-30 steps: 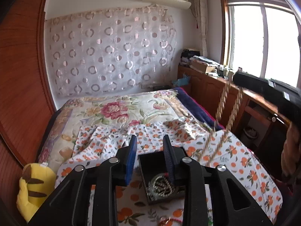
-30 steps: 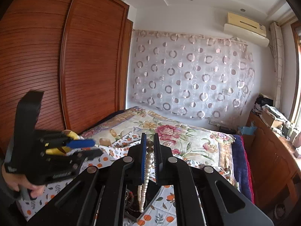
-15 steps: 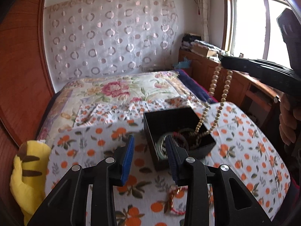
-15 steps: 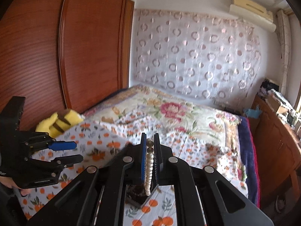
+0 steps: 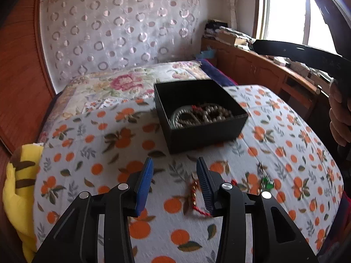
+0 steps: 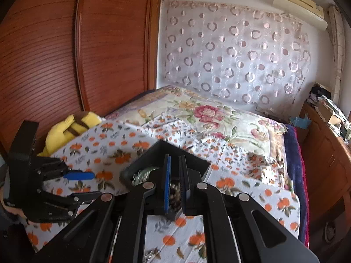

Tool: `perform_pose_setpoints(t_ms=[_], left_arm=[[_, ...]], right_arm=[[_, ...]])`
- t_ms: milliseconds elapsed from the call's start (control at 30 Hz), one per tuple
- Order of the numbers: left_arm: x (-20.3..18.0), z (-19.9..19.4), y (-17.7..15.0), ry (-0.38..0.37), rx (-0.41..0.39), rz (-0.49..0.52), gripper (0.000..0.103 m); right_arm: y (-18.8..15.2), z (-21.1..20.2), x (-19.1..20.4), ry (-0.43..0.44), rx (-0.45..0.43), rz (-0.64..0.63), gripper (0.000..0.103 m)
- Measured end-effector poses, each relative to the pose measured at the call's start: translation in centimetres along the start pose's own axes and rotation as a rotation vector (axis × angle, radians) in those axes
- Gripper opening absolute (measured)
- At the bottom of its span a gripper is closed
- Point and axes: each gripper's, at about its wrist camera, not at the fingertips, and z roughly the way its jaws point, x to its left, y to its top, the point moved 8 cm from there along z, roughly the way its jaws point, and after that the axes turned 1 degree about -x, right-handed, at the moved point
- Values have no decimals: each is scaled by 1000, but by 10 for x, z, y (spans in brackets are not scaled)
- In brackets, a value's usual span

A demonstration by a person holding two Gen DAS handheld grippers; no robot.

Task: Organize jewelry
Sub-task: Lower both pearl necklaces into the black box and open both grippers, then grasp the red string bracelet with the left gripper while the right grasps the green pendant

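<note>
Sorting so far, left view: several pieces already lie in the black box (image 5: pixel 198 114) on the bed (image 5: pixel 140 144): a grey bead necklace (image 5: pixel 197 117) coiled with a strand of red thread.
Left to do, left view: a red-and-gold cord bracelet (image 5: pixel 194 195) and a small green-stoned piece (image 5: pixel 266 180) lie loose on the orange-print sheet, near the front edge.
Left tongs (image 5: pixel 174 182): apart and empty, hanging over the sheet, the bracelet just beside the right blade.
Textures, left view: matte square-walled box, soft printed cotton, ribbed blue pads on the tongs.
Right tongs (image 6: pixel 174 183): poised over the box (image 6: pixel 193 160), blades slightly apart with nothing gripped; beads show in the gap below.
Box contents, right view: a heap of round beads, blurred.
Surroundings, right view: a yellow plush toy (image 6: pixel 72 127) by the wooden wardrobe.
</note>
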Motion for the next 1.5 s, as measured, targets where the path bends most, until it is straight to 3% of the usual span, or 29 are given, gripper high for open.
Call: perform_pose_setpoints(t_ms=[333,467,733,1167,1467,1500], left_arm=[[-13,13,-31,-26,73,18,39],[-15,15,-35,-27,85,18,39],[-16,22,-41,-17,107,25,39],[-16,26,-43,1,109,37,39],[-15,25,-43,0,108,34,40],[-15,25,-43,5,107,32,37]], right_arm=[[-75,6,23,32,101,8,10],[-104,8,31,39,140,15,20],[-146,2,46,95,206,21,20],[-166,13,54,75,279,-16,20],[-166,12,54,57,273,-34,19],[-166,11,54,61,273,-30,19]])
